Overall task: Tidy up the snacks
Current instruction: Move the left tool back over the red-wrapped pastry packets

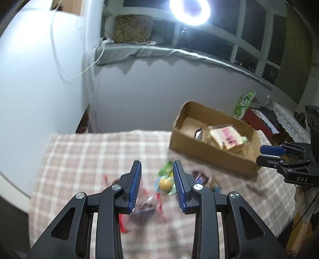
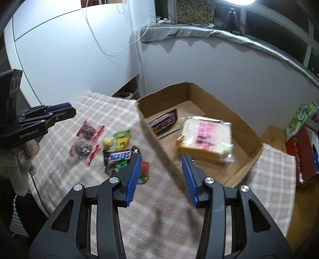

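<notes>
— Hovering over the checked cloth (image 2: 159, 209), both claws are empty, are they not?

— They are. The left gripper (image 1: 157, 185) has its blue pads set a modest way apart with nothing pressed between them; the snacks seen through the gap lie on the cloth beneath. The right gripper (image 2: 161, 179) stands a little wider, and its pads hold nothing either.

— And where are the snacks?

— In two lots. A loose heap lies on the cloth to the left of the cardboard box (image 2: 235, 103): a Snickers bar (image 2: 119, 156), a yellow ball-shaped sweet (image 2: 107, 141), a green and yellow packet (image 2: 122, 138), clear packets with red edges (image 2: 85, 129) and a small red and green piece (image 2: 144, 169) just beside the right gripper's left finger. From the left wrist view the same heap is blurred; only the yellow sweet and a green packet are plain.

— And inside the box?

— A wrapped pack of sliced bread with pink lettering (image 2: 207, 139) lies on the floor of the box, towards its right end. A dark, flat packet (image 2: 164, 121) leans near the left wall.

— Anything else nearby?

— A green carton (image 2: 299, 119) and a red box (image 2: 301, 157) stand past the right end of the box. A bright ring lamp (image 1: 189, 12) shines at the window.

— Does each claw see the other?

— Yes; each appears at the edge of the other's view, well apart from the heap.
</notes>
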`<state>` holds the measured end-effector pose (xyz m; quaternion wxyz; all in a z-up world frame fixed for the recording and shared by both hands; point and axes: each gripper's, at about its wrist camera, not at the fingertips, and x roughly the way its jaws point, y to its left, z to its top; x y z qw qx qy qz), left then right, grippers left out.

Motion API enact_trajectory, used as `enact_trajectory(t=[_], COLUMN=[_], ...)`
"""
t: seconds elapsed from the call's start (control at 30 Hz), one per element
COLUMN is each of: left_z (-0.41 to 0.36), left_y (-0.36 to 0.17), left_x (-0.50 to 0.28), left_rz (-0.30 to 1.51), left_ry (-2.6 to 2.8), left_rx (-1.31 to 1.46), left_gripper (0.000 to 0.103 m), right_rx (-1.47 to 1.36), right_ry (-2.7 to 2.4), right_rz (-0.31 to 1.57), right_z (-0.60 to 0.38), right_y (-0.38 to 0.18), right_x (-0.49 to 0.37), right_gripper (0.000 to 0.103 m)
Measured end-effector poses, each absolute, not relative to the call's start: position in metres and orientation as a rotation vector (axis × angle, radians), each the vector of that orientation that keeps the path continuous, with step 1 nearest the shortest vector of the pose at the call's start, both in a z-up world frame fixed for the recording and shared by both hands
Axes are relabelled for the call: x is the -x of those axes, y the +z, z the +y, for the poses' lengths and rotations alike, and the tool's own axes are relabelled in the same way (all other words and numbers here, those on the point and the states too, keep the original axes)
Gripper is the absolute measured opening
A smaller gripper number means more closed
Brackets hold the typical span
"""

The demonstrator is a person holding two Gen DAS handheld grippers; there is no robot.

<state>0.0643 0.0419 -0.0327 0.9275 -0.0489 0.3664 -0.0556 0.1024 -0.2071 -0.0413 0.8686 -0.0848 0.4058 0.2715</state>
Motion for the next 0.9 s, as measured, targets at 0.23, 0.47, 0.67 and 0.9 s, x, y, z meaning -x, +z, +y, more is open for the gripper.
enact_trajectory(t=[0.23,0.47,0.67,0.9], left_z=[0.065,0.07,0.07,0.071], left_y=[-0.056,-0.074,-0.086,-0.094], left_x=[-0.043,-0.035,-0.043,-0.056], left_rz=[0.8,0.843,0.879,0.912], left_ry=[-0.1,-0.12,-0.139,-0.154], left_rx=[0.155,0.161,0.155,0.154], left_gripper=[0.031,0.031,0.031,0.036], right_rx=[0.168,0.153,0.156,0.14], right_ry=[0.599,0.621,0.63,0.618], right_rz=[0.902,0.949,0.984,1.014], right_z=[-0.195,-0.187,-0.176,-0.166], right_y=[-0.06,-0.08,-0.098,-0.113], right_x=[-0.096,-0.092,-0.092,-0.103], right_gripper=[0.044,0.044,0.044,0.044])
